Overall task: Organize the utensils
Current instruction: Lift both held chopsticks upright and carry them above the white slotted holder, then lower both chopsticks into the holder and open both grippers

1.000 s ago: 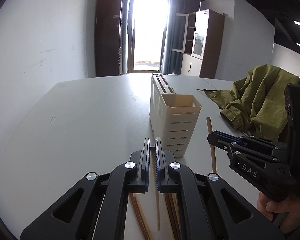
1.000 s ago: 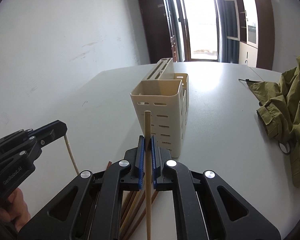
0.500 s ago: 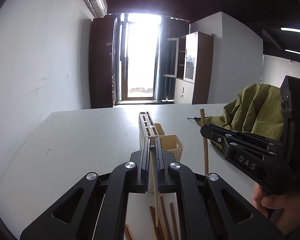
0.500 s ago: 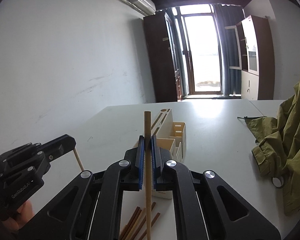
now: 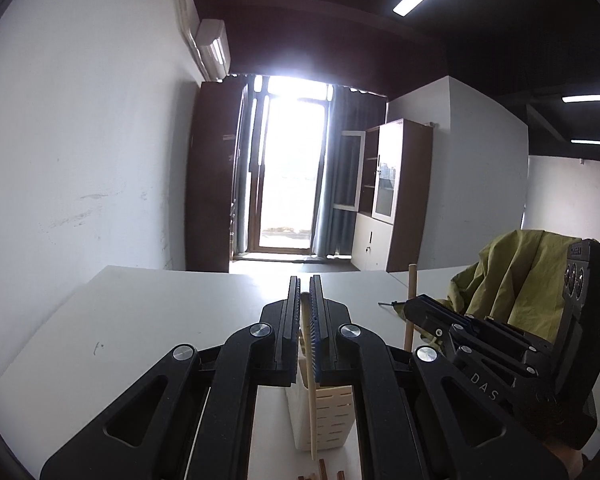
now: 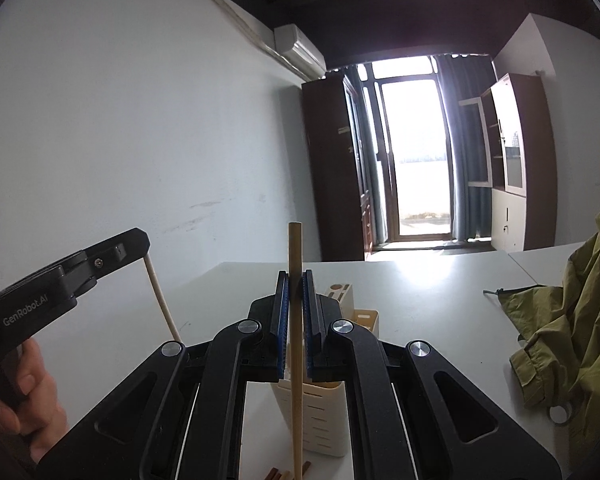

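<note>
Your left gripper (image 5: 305, 304) has its jaws clamped on a pale chopstick (image 5: 310, 384), and your right gripper (image 6: 293, 292) has its jaws clamped on a darker chopstick (image 6: 296, 360). Both hang above the cream utensil holder (image 6: 320, 420) near the desk's (image 5: 160, 312) front edge. Keep each stick upright and lower it tip first into an open compartment. More sticks (image 6: 284, 474) lie at the front edge; a green jacket (image 6: 572, 340) covers the desk's right side, a bright door beyond.
</note>
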The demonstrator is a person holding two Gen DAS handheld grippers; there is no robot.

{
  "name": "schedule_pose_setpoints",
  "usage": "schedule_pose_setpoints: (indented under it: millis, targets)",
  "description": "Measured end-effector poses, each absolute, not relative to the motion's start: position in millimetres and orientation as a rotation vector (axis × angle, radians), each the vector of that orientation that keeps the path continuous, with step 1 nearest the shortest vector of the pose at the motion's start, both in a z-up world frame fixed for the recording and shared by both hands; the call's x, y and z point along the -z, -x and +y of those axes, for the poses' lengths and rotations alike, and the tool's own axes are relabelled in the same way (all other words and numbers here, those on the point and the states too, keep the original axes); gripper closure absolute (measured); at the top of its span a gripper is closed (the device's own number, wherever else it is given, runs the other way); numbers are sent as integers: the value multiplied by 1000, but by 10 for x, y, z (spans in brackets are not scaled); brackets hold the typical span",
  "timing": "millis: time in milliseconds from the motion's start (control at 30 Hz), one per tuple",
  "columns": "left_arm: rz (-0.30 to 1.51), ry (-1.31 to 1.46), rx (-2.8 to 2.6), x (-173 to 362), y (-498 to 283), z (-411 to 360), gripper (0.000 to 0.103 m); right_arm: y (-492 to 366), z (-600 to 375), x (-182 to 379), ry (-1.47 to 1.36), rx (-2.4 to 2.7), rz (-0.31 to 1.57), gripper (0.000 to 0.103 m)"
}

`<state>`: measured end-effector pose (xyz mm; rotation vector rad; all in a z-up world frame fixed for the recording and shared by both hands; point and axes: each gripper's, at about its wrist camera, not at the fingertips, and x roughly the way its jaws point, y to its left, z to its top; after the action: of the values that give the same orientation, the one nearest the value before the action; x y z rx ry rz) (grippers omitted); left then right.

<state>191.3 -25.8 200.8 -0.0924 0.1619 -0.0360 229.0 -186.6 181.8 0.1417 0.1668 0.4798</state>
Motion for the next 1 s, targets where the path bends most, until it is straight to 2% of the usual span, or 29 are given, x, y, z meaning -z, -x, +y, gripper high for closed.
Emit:
schedule_pose_setpoints:
  millis: [333,600,833,1000]
  targets:
    - [-15,122,-16,-2207,-1891,-310,99,-2179,-2177,-2117,-230,-513,-114,96]
    - [-126,143,-15,-2223,-1973,-395,99,-2334,-2236,-2138,-265,-549,-203,96]
    - [-106,111,-21,-2099,-2214,-501,99,-2496,-2227,-2075,-256,-545,-246,96]
    - [-2,113,-11,-1917,-2469,-468,99,-2662,-2174,-1952,-250,-536,-197,96]
